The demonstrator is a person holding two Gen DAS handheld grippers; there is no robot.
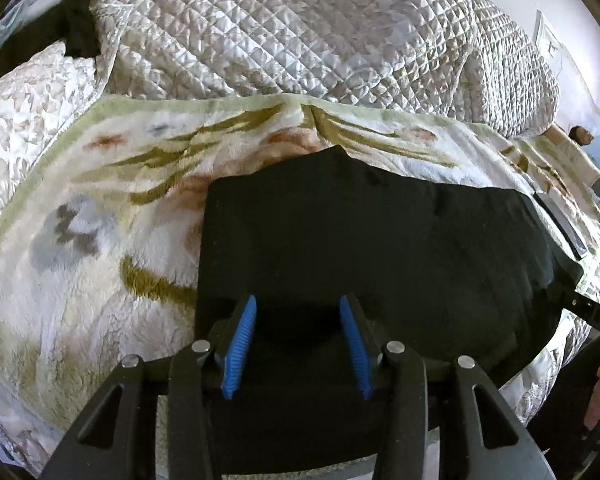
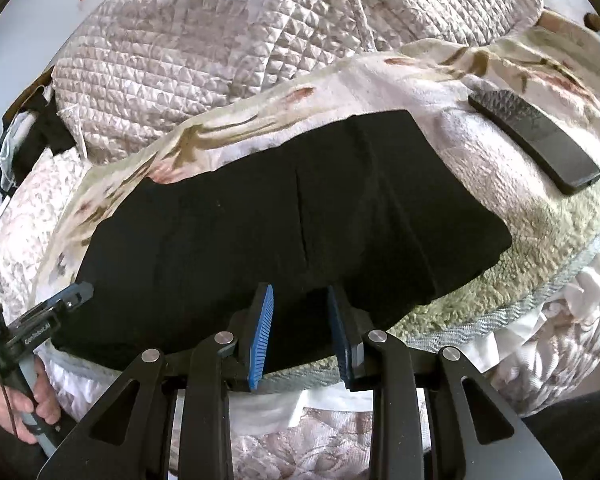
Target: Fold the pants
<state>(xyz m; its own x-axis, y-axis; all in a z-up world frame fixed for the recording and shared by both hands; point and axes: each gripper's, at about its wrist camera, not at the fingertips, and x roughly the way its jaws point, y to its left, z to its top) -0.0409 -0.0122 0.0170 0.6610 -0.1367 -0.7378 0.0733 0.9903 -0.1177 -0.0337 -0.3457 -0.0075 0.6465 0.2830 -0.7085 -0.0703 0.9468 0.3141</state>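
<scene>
I see the left gripper (image 1: 298,312) and right gripper (image 2: 300,304) both spread wide, gripping nothing, tips over the near edge of the black pants (image 2: 292,216). Pants lie folded flat on the floral blanket (image 1: 100,216). Dark slab (image 2: 536,140) at 2 o'clock, quilted bedding (image 1: 284,28) at 12.

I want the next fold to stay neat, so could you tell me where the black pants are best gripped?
Grip the black pants along the near edge, coming in low from the front. That hem lies flat by the edge of the floral blanket, straight ahead of both open grippers, left and right, one toward each end.
</scene>
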